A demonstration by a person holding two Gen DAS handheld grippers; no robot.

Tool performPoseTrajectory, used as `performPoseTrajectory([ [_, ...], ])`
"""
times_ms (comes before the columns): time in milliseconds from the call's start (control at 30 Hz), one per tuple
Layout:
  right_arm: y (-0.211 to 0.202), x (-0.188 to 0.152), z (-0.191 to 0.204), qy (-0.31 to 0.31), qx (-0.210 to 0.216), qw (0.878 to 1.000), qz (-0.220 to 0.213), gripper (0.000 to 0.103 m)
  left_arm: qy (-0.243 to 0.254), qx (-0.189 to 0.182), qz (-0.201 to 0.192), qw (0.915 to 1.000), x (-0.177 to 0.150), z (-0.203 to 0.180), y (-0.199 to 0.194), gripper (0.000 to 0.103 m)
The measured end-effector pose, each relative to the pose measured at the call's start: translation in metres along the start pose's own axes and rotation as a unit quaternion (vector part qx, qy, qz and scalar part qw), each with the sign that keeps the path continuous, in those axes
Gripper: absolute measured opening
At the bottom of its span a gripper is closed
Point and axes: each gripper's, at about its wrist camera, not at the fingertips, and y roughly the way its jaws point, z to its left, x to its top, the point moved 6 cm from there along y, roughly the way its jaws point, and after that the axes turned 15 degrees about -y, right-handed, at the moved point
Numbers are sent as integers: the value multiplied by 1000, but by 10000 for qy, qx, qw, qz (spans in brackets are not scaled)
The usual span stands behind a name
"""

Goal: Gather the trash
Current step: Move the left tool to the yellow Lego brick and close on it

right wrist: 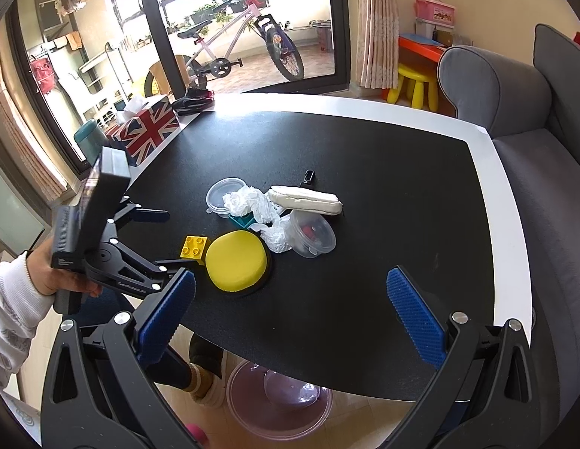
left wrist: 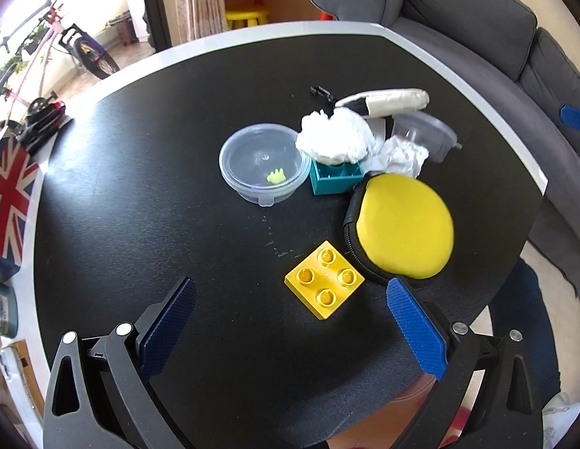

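Crumpled white tissue (left wrist: 333,136) lies on a teal brick (left wrist: 334,179) at the middle of the black table; a second wad (left wrist: 400,157) lies beside it. Both show in the right wrist view, the first wad (right wrist: 243,200) and the second wad (right wrist: 276,237). My left gripper (left wrist: 290,288) is open and empty, hovering just before a yellow brick (left wrist: 324,278). It also shows in the right wrist view (right wrist: 166,237). My right gripper (right wrist: 290,284) is open and empty near the table's front edge. A clear pinkish bin (right wrist: 278,400) stands on the floor under that edge.
A clear bowl (left wrist: 261,162) with a small yellow piece, a tipped clear container (left wrist: 426,133), a yellow round case (left wrist: 404,224), a white pouch (left wrist: 387,101) and a small black clip (left wrist: 321,92) lie on the table. A Union Jack tissue box (right wrist: 147,131) stands far left. A grey sofa (right wrist: 533,149) is right.
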Motion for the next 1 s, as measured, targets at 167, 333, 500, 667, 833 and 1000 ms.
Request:
performPoseTrajectory([
  [167, 1, -1, -1, 13, -1, 10000, 14, 100, 107, -19, -25, 9999, -1, -3, 7, 97],
  [333, 5, -1, -2, 41, 16, 10000, 34, 100, 126, -105, -58, 9998, -2, -6, 5, 91],
  [500, 8, -1, 3, 36, 47, 10000, 51, 100, 142, -189, -11, 9997, -6, -11, 1, 75],
  [667, 10, 0, 7, 28, 72, 10000, 56, 100, 130, -176, 38, 9998, -11, -10, 1, 70],
  [833, 12, 0, 7, 47, 100, 9999, 84, 100, 132, -168, -30, 9998, -10, -10, 1, 62],
  [1000, 12, -1, 8, 59, 97, 9999, 88, 100, 101, -174, -33, 9998, -5, -9, 1, 43],
])
